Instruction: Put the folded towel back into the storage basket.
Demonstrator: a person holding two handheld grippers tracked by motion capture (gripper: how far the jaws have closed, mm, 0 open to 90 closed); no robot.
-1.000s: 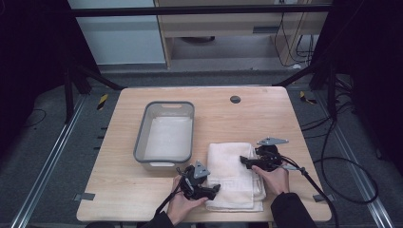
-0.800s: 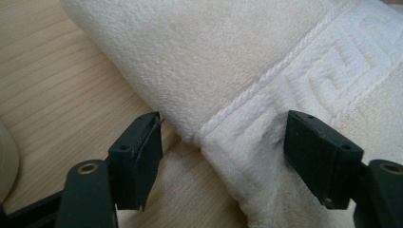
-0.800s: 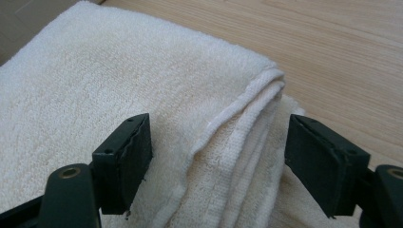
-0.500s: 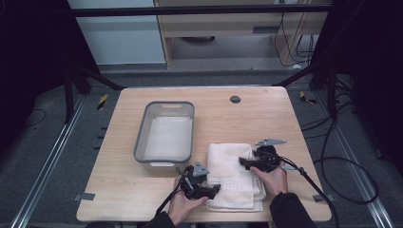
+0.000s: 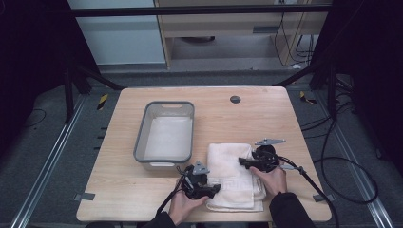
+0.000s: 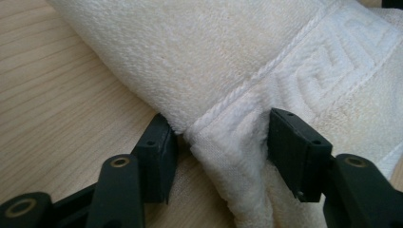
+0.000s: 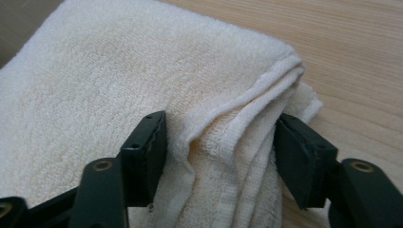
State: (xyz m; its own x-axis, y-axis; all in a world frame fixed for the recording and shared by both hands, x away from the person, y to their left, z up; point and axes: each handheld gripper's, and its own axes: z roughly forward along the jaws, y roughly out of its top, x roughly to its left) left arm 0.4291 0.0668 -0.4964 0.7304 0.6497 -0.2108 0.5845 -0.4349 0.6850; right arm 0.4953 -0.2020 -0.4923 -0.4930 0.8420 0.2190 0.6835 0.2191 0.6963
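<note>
Near the front edge of the table point(image 5: 123, 199), right of centre, a folded white towel point(image 5: 230, 164) lies flat, its front hem close to that edge. The left gripper point(image 5: 215, 189) sits at the towel's front left corner, the right gripper point(image 5: 241, 162) at its right side. Both have just been closing: each pair of jaws stands half narrowed around a bunched fold of towel edge, though I cannot tell whether the pads press it yet. A grey tub point(image 5: 166, 135) stands just beside the towel's left edge. Bare wood stretches toward the far and right edges.
</note>
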